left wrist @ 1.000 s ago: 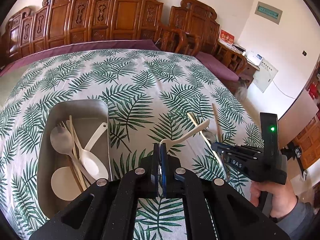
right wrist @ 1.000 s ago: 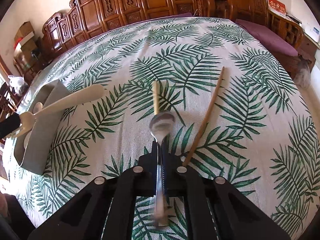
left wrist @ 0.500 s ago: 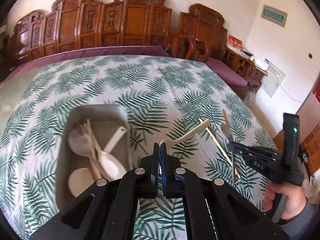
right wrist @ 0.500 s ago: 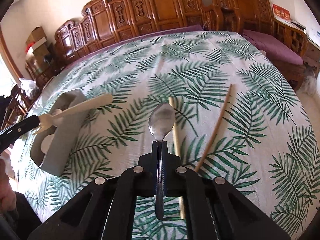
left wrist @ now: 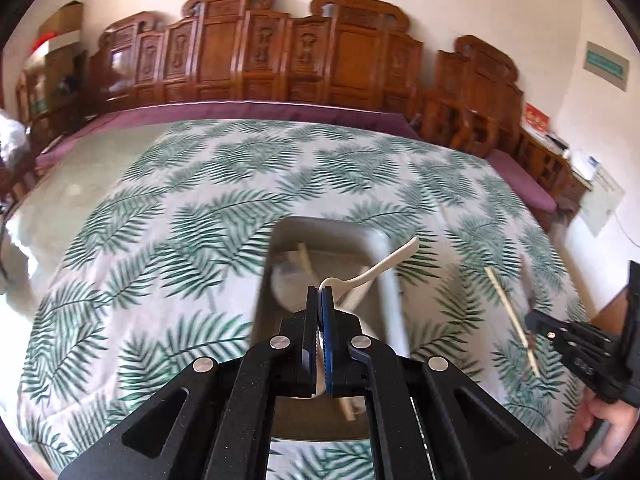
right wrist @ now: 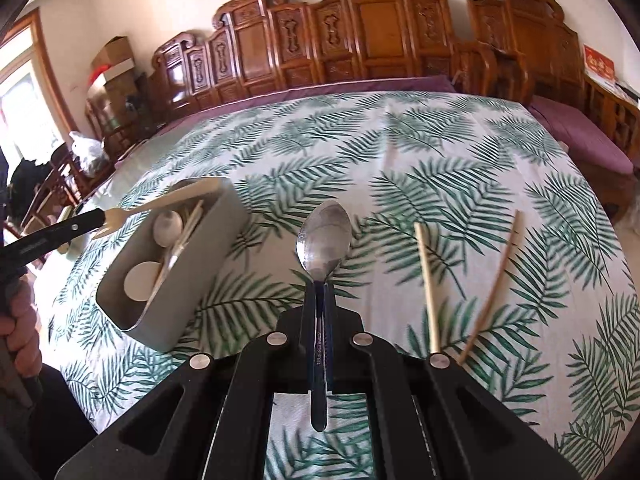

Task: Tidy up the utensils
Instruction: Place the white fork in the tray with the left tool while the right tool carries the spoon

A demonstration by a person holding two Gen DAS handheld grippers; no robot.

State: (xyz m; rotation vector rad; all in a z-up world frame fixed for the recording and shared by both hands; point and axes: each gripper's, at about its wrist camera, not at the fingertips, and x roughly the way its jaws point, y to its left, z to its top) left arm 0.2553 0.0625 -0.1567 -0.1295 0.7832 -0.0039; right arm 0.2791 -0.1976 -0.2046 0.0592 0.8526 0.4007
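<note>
My left gripper (left wrist: 319, 292) is shut on a cream plastic fork (left wrist: 376, 270) and holds it above the grey bin (left wrist: 394, 304); the gripper also shows at the left of the right wrist view (right wrist: 100, 216). The bin (right wrist: 200, 276) holds white spoons and chopsticks. My right gripper (right wrist: 320, 284) is shut on a steel spoon (right wrist: 325, 236), bowl forward, held above the cloth to the right of the bin. Two wooden chopsticks (right wrist: 426, 272) (right wrist: 496, 276) lie on the cloth to its right.
The table wears a palm-leaf cloth (right wrist: 440, 152). Carved wooden chairs (right wrist: 360, 32) line the far side. The table's right edge drops off near a purple cushioned bench (right wrist: 580, 136).
My left gripper has moved left with the fork and now sits over the bin. My right gripper has lifted the spoon off the cloth and moved left, away from the chopsticks.
</note>
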